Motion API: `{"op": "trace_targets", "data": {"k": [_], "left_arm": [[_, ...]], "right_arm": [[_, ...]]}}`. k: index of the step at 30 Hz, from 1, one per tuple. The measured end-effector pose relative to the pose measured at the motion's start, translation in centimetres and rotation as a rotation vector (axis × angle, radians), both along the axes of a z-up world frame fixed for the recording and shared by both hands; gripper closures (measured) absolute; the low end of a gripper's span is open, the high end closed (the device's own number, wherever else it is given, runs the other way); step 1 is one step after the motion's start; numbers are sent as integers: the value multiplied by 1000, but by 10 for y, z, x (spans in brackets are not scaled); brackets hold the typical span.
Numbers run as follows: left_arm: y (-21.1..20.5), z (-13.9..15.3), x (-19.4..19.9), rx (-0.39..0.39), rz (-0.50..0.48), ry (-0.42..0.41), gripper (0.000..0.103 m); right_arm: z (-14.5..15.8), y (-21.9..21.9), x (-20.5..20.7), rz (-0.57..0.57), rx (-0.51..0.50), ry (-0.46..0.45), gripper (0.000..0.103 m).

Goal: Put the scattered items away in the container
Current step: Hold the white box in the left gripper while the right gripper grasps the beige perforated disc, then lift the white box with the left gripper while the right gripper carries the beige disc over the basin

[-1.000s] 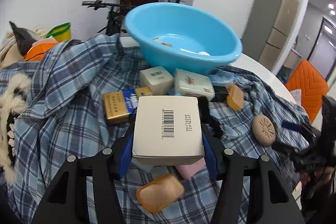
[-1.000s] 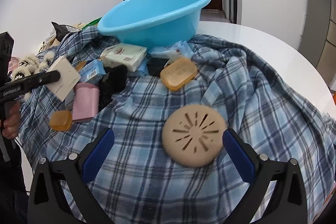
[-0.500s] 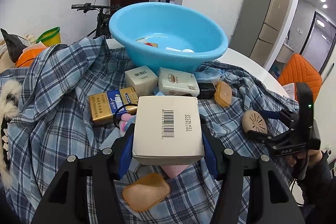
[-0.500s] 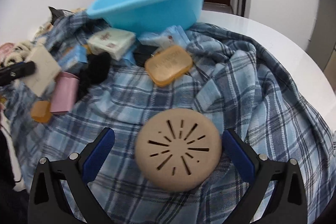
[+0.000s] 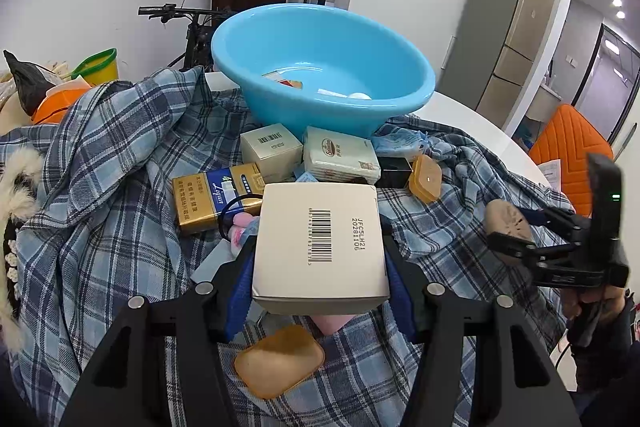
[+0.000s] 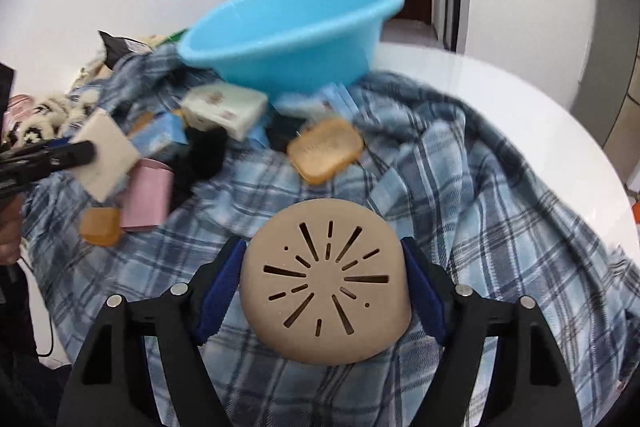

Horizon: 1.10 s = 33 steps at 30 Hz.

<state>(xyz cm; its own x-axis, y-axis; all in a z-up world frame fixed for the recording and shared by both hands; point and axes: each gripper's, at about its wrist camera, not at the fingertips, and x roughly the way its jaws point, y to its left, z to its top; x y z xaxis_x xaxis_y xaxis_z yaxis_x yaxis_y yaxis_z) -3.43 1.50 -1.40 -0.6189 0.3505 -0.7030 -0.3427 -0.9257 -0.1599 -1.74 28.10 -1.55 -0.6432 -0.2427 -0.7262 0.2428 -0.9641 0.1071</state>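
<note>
Gripping a white box (image 5: 320,247) between its blue pads, the left gripper (image 5: 320,283) holds the carton clear of the cloth, barcode face upward; the carton also shows at the left of the right wrist view (image 6: 106,155). The right gripper (image 6: 324,287) is closed on a round tan perforated disc (image 6: 326,283), both pads pressing against the disc's edge; the same disc appears at the right of the left wrist view (image 5: 508,223).

A blue basin (image 5: 324,67), the container, stands at the far side of a blue plaid cloth (image 5: 112,187) spread over a white round table (image 6: 540,115). A few small items lie in the basin's bottom; they are too small to identify.

Scattered items on the cloth, in front of the basin:
- a small white carton (image 5: 272,147) and a white tissue pack (image 5: 340,155), side by side, just below the basin wall;
- a gold and blue box (image 5: 216,195), left of the held white box;
- an amber soap case (image 5: 426,179), right of the tissue pack;
- a second amber case (image 5: 280,359), lying between the left gripper's arms, below the held box;
- a pink case (image 6: 146,199), beside a small amber piece (image 6: 100,227);
- a black fuzzy object (image 6: 204,155), between the pink case and the tissue pack.

The right wrist view is motion-blurred in its background.
</note>
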Motion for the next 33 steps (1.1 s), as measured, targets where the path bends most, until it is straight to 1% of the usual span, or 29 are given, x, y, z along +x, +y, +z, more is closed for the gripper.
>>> {"op": "trace_targets", "data": {"k": [2, 5, 9, 11, 14, 21, 25, 27, 29, 30, 33], "left_arm": [[0, 2, 2, 1, -1, 6, 43], [0, 8, 7, 8, 2, 22, 43], [-6, 9, 18, 11, 43, 48, 43], [-7, 6, 19, 10, 45, 35, 43], [-6, 3, 17, 10, 40, 15, 43], [-4, 0, 17, 13, 45, 9, 43], [-3, 2, 17, 7, 53, 22, 43], [-3, 8, 19, 6, 65, 49, 43], [-3, 16, 22, 5, 82, 92, 43], [-3, 21, 25, 7, 89, 124, 43], [-1, 37, 40, 12, 95, 258, 43]], "right_arm": [[8, -2, 5, 13, -21, 10, 27], [15, -1, 12, 2, -50, 28, 27], [17, 2, 24, -83, -98, 62, 27], [14, 1, 28, -94, -90, 66, 27], [10, -2, 28, -78, -92, 44, 27], [9, -5, 27, -62, -79, 40, 27], [16, -6, 27, -62, -70, 61, 27], [26, -6, 29, -64, -72, 100, 27], [38, -6, 33, -72, -75, 159, 27], [46, -6, 37, -80, -78, 208, 27], [67, -7, 52, -102, -74, 358, 27]]}}
